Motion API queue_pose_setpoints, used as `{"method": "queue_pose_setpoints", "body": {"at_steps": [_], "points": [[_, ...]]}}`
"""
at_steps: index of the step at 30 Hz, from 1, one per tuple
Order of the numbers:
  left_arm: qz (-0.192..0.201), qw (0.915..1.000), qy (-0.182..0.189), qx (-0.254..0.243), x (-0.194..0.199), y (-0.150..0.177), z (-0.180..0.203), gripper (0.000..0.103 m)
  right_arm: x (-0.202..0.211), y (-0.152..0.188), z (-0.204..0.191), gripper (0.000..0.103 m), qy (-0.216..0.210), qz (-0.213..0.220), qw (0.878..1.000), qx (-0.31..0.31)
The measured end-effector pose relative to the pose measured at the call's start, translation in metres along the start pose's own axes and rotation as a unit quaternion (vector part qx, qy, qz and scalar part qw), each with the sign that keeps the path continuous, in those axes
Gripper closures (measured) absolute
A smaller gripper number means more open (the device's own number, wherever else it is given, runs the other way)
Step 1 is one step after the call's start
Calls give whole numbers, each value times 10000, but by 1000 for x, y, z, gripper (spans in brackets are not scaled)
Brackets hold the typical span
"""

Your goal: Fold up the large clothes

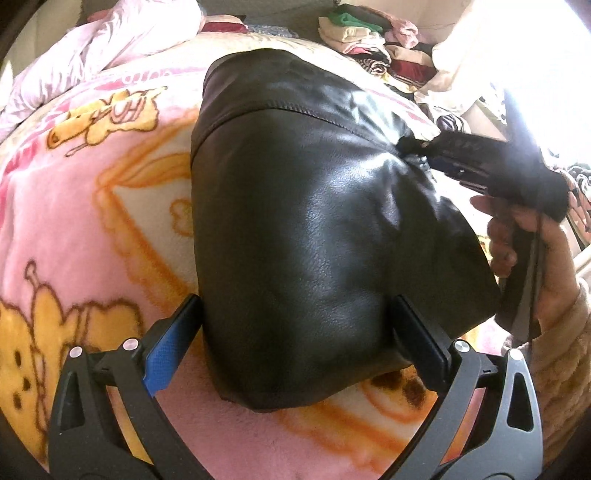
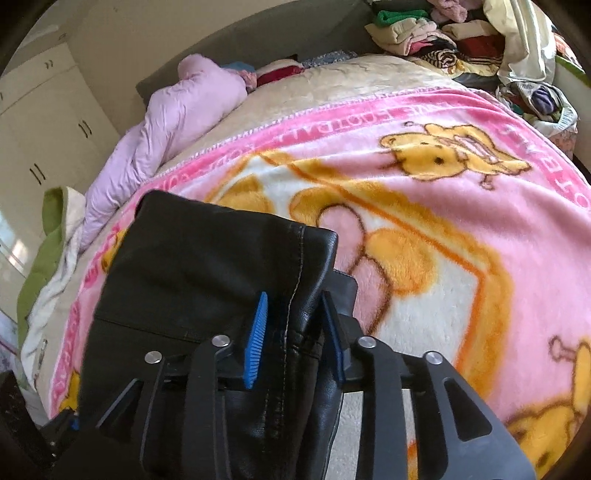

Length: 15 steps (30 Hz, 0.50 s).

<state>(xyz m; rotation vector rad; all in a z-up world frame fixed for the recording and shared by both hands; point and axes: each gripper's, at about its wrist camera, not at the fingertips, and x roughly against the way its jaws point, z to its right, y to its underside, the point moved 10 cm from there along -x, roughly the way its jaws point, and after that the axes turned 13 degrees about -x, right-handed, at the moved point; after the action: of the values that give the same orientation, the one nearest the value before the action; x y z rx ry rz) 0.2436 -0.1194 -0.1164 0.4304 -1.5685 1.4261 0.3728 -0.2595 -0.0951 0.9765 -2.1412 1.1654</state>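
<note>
A black leather garment (image 1: 314, 206) lies folded on the pink cartoon blanket (image 1: 74, 221). My left gripper (image 1: 295, 314) is open, its fingers standing on either side of the garment's near end. In the left wrist view my right gripper (image 1: 421, 147) pinches the garment's right edge, held by a hand. In the right wrist view the right gripper (image 2: 293, 325) is shut on a stitched fold of the black leather garment (image 2: 207, 273), lifted above the blanket (image 2: 443, 229).
A pale pink quilted jacket (image 2: 177, 122) lies at the bed's far left. A heap of mixed clothes (image 2: 443, 33) sits at the far right. White cupboards (image 2: 40, 122) stand left of the bed. A green-edged cloth (image 2: 48, 236) hangs off the left side.
</note>
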Motion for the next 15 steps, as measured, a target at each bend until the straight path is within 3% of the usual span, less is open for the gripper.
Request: {"method": "queue_pose_setpoints", "body": {"at_steps": [1,5,7,10,15], "points": [[8,10000,3,28,1,0,-1,8,10,-1,-1,53,-77,48,9999,-67],[87,9999,-81,31,13,-1,-1,9,52,4,-9,29,-235,391,9989,50],[149,9997,-201,-44,22,-1,0,9,78,13,-14,10,-255,587,9977,229],[264,9990,-342,-103,38,1,2,9,116,32,-22,5,-272,889,9941,556],[504,9968,-619,-104,65,11,6,9,154,71,-32,4,-138,1230,9859,1125]]}}
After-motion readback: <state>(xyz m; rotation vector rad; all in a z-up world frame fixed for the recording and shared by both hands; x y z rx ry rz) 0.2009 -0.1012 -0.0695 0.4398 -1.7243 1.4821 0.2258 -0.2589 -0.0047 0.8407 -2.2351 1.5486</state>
